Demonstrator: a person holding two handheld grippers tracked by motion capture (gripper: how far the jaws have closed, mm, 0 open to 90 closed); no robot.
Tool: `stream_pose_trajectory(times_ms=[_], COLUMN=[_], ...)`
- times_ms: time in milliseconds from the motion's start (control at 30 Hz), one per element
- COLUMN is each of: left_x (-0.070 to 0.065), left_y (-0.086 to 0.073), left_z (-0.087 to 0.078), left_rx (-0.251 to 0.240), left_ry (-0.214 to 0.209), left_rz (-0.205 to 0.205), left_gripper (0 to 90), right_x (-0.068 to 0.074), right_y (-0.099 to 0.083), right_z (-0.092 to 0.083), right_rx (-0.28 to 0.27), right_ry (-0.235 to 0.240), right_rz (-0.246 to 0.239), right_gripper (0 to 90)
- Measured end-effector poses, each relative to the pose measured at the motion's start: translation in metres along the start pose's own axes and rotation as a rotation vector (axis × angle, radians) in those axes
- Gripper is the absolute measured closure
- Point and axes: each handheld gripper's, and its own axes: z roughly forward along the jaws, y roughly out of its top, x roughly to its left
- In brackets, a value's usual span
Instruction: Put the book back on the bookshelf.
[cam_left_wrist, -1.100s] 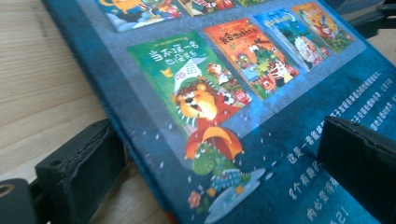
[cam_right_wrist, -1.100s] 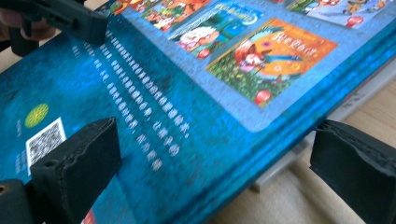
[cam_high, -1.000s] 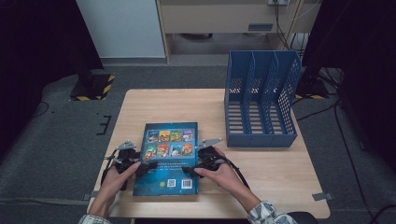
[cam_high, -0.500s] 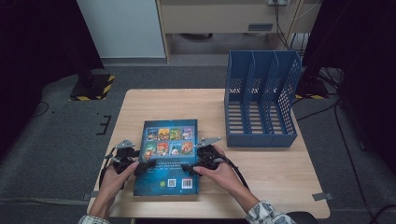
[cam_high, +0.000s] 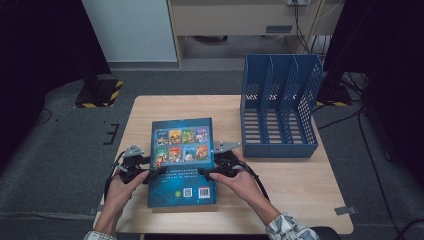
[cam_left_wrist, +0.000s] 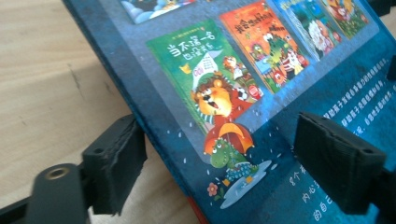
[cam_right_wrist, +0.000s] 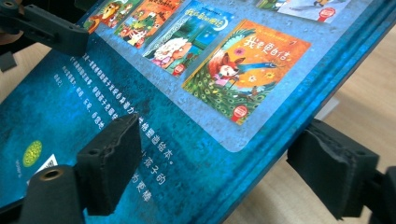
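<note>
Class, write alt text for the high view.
Two hands hold grippers, left gripper and right gripper, at either side edge of a blue book on a wooden table. A blue file rack stands to its right.

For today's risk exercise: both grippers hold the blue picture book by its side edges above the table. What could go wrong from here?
1. The left gripper and right gripper have just been closing on the picture book, each at a thin side edge; it could slip or sag.
2. The blue file rack stands close by; a swing could knock it.
</note>
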Motion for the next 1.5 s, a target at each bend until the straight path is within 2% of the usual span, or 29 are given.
stream_pose_trajectory(times_ms=[333,400,600,733,833,1100,1300,1500], left_x=[-0.001,-0.001,0.002,0.002,0.002,0.001,-0.001,-0.001], left_y=[0.010,0.013,0.022,0.028,0.032,0.044,0.055,0.060], left_z=[-0.010,-0.011,-0.014,-0.017,-0.018,-0.025,-0.029,-0.031], left_rx=[-0.012,-0.015,-0.013,-0.034,-0.022,-0.027,-0.031,-0.023], left_ry=[0.025,0.029,0.026,0.021,0.015,0.046,0.059,0.074], left_rz=[0.018,0.018,0.031,0.031,0.037,0.063,0.077,0.082], left_gripper=[24.7,26.5,28.8,32.4,33.1,37.2,41.8,43.0], right_x=[-0.001,-0.003,-0.006,-0.009,-0.009,-0.010,-0.010,-0.011], right_y=[0.015,0.020,0.028,0.033,0.039,0.050,0.060,0.066], right_z=[-0.002,-0.003,-0.005,-0.005,-0.008,-0.012,-0.018,-0.020], right_rx=[-0.003,0.004,0.007,0.014,0.008,-0.007,-0.011,0.000], right_ry=[-0.003,-0.003,-0.009,-0.016,-0.026,-0.050,-0.085,-0.087], right_rz=[-0.002,-0.018,-0.022,-0.026,-0.034,-0.055,-0.063,-0.060], right_gripper=[23.4,23.6,24.3,24.5,26.4,29.9,33.5,36.3])
